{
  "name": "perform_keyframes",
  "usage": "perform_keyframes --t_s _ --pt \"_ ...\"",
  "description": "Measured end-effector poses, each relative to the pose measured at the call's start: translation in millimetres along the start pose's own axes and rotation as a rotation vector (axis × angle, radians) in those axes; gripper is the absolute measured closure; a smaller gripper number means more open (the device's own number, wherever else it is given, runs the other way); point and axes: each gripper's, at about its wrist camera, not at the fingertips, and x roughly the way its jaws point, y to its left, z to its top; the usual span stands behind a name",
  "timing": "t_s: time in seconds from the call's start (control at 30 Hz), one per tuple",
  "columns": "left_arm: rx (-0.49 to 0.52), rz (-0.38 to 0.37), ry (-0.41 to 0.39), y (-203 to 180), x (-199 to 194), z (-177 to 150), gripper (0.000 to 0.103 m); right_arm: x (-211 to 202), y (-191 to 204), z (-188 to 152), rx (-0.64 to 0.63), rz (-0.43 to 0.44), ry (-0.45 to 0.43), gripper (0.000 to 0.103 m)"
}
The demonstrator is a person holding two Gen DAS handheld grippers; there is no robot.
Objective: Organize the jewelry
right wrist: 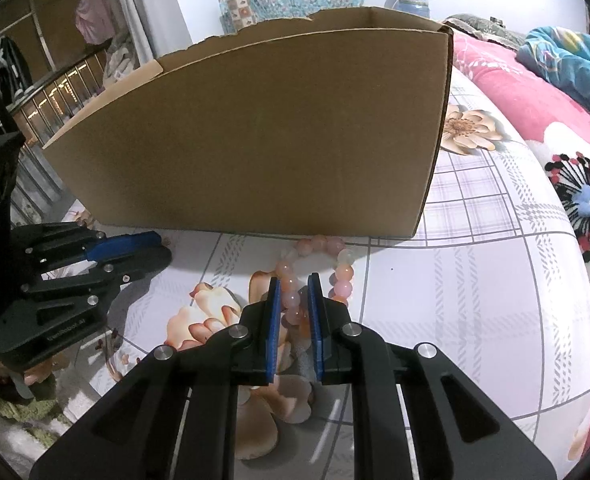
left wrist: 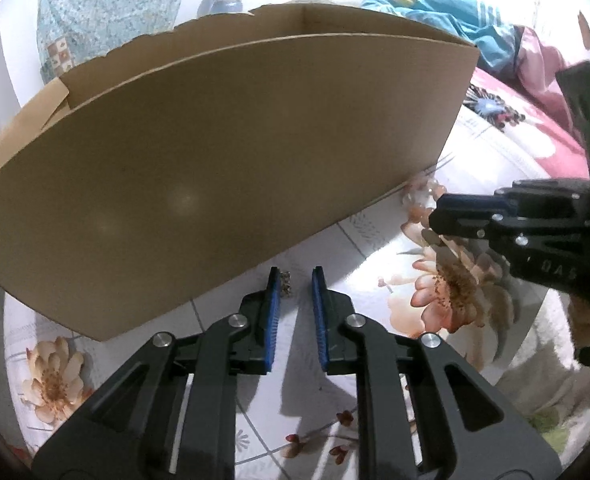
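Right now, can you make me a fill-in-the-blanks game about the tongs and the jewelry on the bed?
1. The right tongs have their blue pads on either side of a pink bead ____ .
2. The small sparkly piece lies next to a pad of the ____ tongs.
3. Behind both pieces of jewelry stands a brown cardboard ____ .
4. The bedsheet under everything is printed with big ____ .

Missing words: bracelet; left; box; flowers

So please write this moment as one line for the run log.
left gripper: open, small metallic piece by its pad | right gripper: open, around pink bead bracelet | cardboard box: behind both
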Motion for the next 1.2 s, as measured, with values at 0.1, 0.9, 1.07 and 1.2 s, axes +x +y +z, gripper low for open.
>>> perform_keyframes --t_s 0.1,0.9,1.07,1.2 --pt "0.016 0.0 0.004 -3 0 1 0.101 -1 -1 0 0.0 0.004 -0.002 0.089" --pt "-0.102 -0.158 -0.098 18 -59 -6 0.101 -1 -3 -1 0.006 0.01 -0.005 0.089" --pt "-0.13 -0.154 -0.098 24 -56 -5 0.101 -1 -4 -1 0.008 0.012 -0.005 0.089" --pt "-0.148 -0.167 -0.053 26 -46 -9 0.101 -1 -4 -1 0.007 0.011 -0.004 0.089"
